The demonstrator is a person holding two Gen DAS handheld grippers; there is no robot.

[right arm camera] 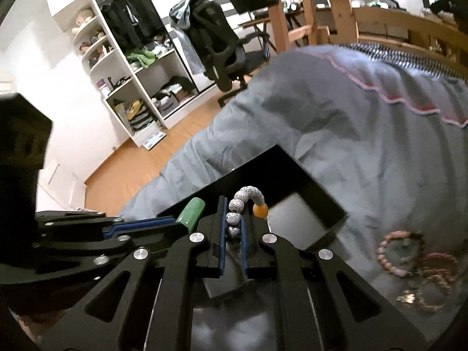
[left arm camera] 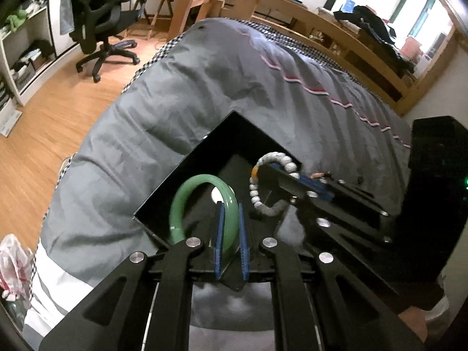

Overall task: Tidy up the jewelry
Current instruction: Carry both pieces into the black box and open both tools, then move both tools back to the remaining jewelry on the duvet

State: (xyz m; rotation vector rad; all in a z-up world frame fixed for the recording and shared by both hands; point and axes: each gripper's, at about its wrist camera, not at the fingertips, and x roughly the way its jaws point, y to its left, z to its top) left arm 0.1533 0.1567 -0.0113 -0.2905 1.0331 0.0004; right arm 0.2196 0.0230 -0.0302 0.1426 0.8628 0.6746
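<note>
My left gripper [left arm camera: 230,213] is shut on a green jade bangle [left arm camera: 190,196] and holds it over the open black box [left arm camera: 175,175] on the grey bed cover. The bangle's edge also shows in the right wrist view [right arm camera: 191,213]. My right gripper [right arm camera: 234,207] is shut on a white speckled bead bracelet [right arm camera: 245,197] with an orange bead, held above the same black box [right arm camera: 318,193]. In the left wrist view the right gripper [left arm camera: 292,178] comes in from the right with the bead bracelet [left arm camera: 263,187] hanging from it.
Several pink and gold bracelets [right arm camera: 415,263] lie on the bed cover right of the box. A black office chair [left arm camera: 108,23] stands on the wooden floor to the left. A wooden bed frame [left arm camera: 336,38] runs along the far side. A crumpled bag [left arm camera: 11,263] lies at the bed's left edge.
</note>
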